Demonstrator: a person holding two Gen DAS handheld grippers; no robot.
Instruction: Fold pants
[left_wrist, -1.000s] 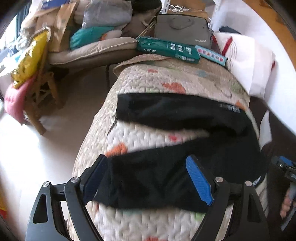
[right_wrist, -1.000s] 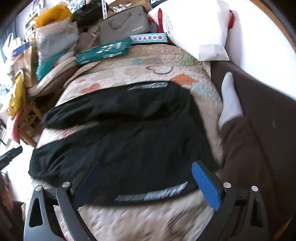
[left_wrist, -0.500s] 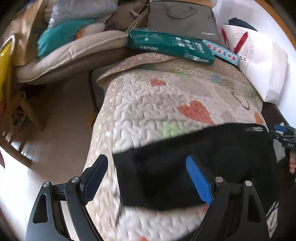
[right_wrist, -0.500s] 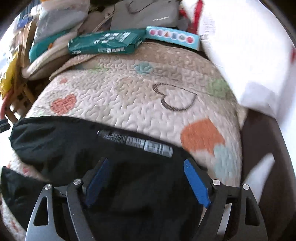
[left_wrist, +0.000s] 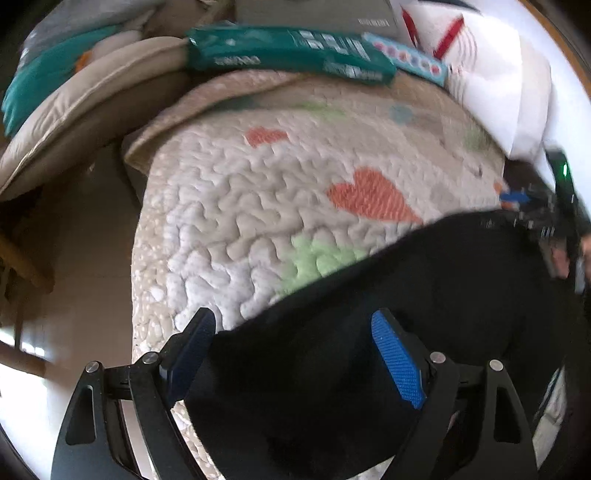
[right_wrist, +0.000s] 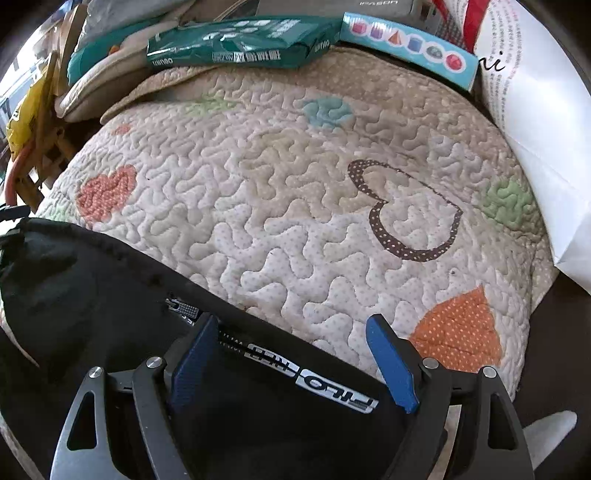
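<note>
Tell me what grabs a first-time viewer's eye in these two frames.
The black pants lie across the near end of a quilted bedspread dotted with hearts, with white lettering on the fabric between the right gripper's open blue fingers. At the far edge sits a green package.

A quilted cover (right_wrist: 280, 206) with coloured hearts is lying over the furniture — bright daylight is falling on it. Behind it, a green package (right_wrist: 240, 44), a blue box (right_wrist: 406, 44) and a white bag (right_wrist: 535, 122) are sitting, and beige cushions (left_wrist: 85, 107) are stacking up at the left above pale floor (left_wrist: 92, 236).
</note>
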